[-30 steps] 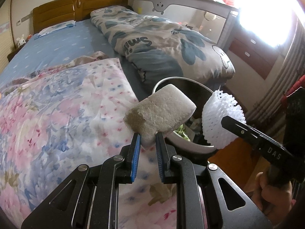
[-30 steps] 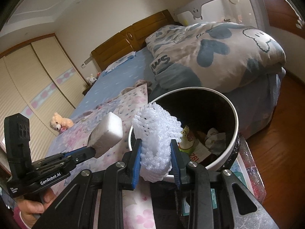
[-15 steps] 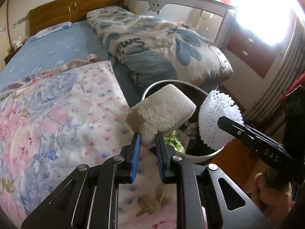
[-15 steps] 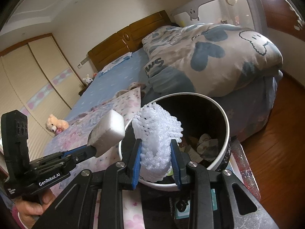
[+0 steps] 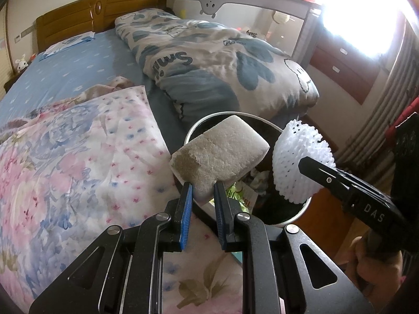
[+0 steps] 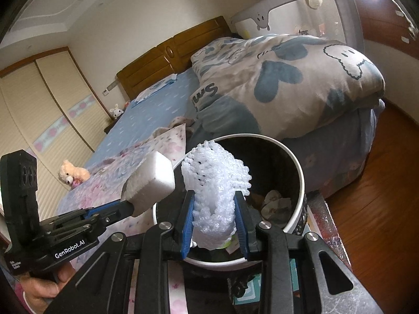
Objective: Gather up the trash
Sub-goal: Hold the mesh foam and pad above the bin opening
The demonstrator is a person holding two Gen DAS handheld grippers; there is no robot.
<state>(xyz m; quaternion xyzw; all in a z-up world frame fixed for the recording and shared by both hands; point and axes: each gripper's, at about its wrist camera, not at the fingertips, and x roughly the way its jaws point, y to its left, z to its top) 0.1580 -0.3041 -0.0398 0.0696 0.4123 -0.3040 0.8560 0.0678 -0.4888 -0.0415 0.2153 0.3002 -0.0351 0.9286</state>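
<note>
My left gripper is shut on a white foam block, holding it by its near edge over the left rim of the round trash bin. In the right wrist view the same foam block hangs at the bin's left rim. My right gripper is shut on a white foam fruit net, raised above the bin's near side. The left wrist view shows that net over the bin's right edge. Crumpled paper and wrappers lie inside the bin.
A bed fills the left and back: a floral pink quilt, a blue sheet and a folded grey-blue duvet. Wooden floor lies to the right. A crib rail and dresser stand behind.
The left gripper has carried the foam block to the right, from over the quilt to over the bin's left rim. The right gripper holds the net almost still above the bin.
</note>
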